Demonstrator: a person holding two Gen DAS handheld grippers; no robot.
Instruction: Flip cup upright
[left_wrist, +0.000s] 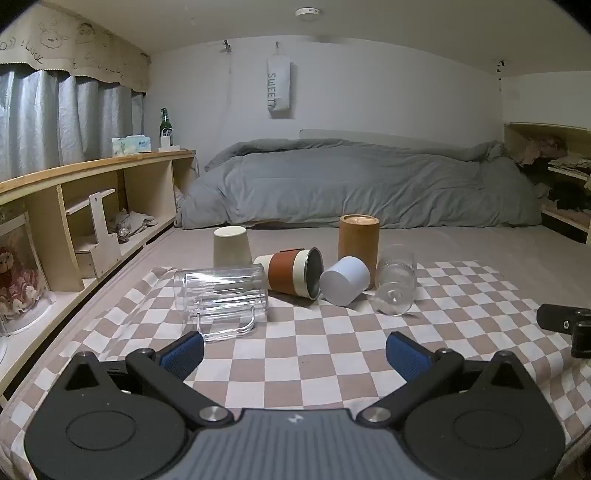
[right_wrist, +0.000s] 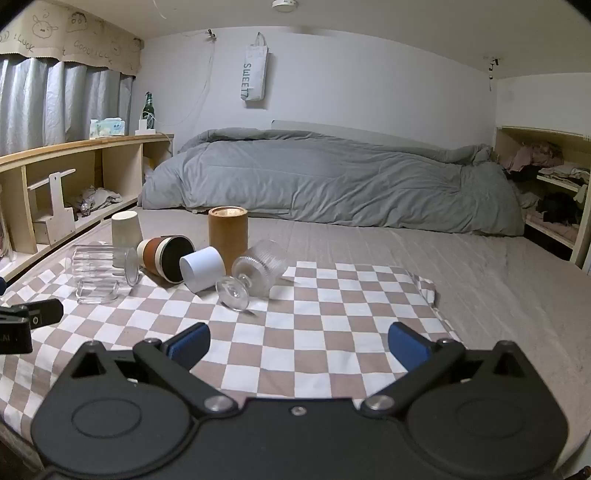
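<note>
Glass mug (left_wrist: 221, 291) lies ahead of our left tongs (left_wrist: 294, 350); both tongs released; probably slippery, may roll into neighbouring cups.

"SWEET" on hanging bag (right_wrist: 255, 75) ("GOOD LUCK" on valance (right_wrist: 88, 50))

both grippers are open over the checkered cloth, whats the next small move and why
Probably ease the left gripper forward toward the clear glass mug. It lies on its side nearest that gripper, handle facing it, with nothing in between. Both the left and the right gripper are open and empty, so no cup is held yet.
</note>
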